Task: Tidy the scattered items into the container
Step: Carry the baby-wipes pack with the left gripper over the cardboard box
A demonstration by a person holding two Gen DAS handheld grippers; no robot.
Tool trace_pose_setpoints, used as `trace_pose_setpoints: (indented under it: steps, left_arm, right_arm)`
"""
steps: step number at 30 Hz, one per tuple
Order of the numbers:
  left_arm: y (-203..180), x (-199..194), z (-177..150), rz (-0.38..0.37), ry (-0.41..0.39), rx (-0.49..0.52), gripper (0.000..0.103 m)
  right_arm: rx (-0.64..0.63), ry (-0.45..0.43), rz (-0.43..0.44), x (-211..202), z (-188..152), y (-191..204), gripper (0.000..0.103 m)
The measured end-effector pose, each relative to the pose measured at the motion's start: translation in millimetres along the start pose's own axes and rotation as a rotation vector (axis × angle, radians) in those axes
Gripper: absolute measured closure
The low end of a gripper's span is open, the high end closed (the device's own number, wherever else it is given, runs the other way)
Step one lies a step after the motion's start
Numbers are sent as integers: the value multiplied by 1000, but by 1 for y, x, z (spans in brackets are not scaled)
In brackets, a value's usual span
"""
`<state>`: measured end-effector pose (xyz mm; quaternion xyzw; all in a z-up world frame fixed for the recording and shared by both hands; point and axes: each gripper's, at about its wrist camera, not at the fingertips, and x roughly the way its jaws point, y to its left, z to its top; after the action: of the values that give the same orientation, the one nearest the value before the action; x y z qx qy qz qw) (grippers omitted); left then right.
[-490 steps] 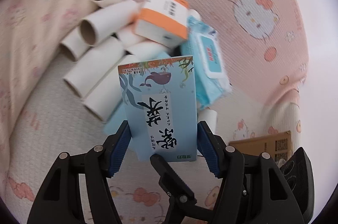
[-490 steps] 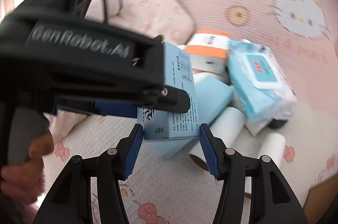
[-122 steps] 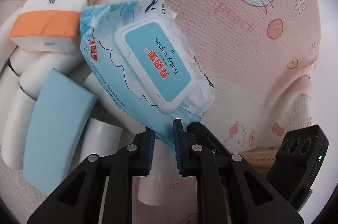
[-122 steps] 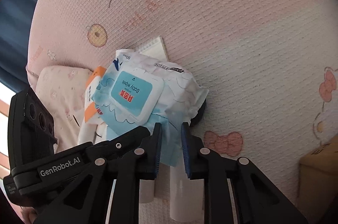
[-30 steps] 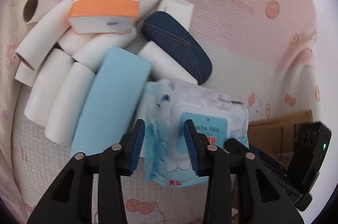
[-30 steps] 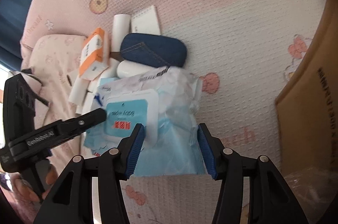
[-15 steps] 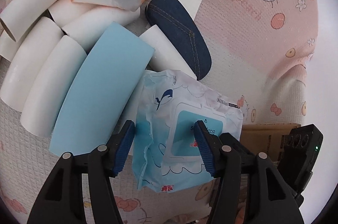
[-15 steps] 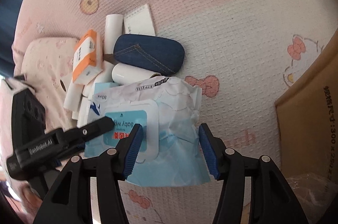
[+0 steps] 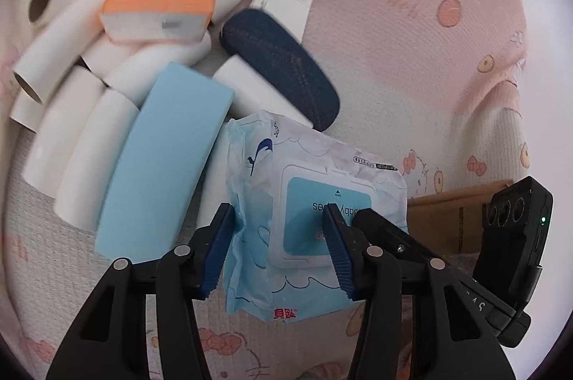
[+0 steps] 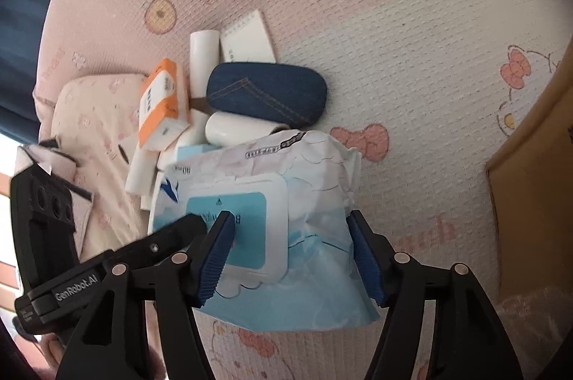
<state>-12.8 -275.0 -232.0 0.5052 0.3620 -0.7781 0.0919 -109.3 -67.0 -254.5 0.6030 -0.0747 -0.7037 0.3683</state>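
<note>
Now that the left tongs point(image 9: 281, 247) have just closed a little and the right tongs point(image 10: 292, 256) have just opened wider, both sit loosely around the wipes point(image 9: 315, 219), lying beside the box point(image 10: 537, 165), not yet inside.

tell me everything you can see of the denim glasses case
The dark blue denim-covered glasses case is a rounded oblong with tan stitching, shut, lying flat on the pink cartoon-print quilt. It rests against white cardboard tubes, overlapping a small white spiral notepad, just beyond the baby wipes pack. Neither gripper touches it.
</note>
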Motion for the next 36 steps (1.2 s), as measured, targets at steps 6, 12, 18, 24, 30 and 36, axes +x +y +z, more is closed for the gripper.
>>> trace_pose_setpoints:
  steps: [6, 12, 18, 24, 30, 36]
  left_arm:
    - [-11, -45, 4, -16, -92, 23, 48]
    - [-31, -99, 4, -45, -211, 61, 48]
    - [-65, -133, -3, -61, -284, 124, 48]
    - [-91, -147, -16, -63, -312, 178, 48]
    - [-109, -150, -25, -62, -300, 187, 48]
    - [-142, -148, -30, -29, -297, 229, 48]
  right_arm:
    - [-93, -88, 5, -33, -2, 34, 40]
    - [-202, -203, 22, -81, 1, 67, 40]
    - [-244, -311, 31, -126, -5, 84, 40]
    - [-233, -368, 37, -154, -14, 85, 40]
    - [-237, -393, 32, -171, -24, 80, 40]
    - [-205, -403, 58, -187, -26, 58, 40]
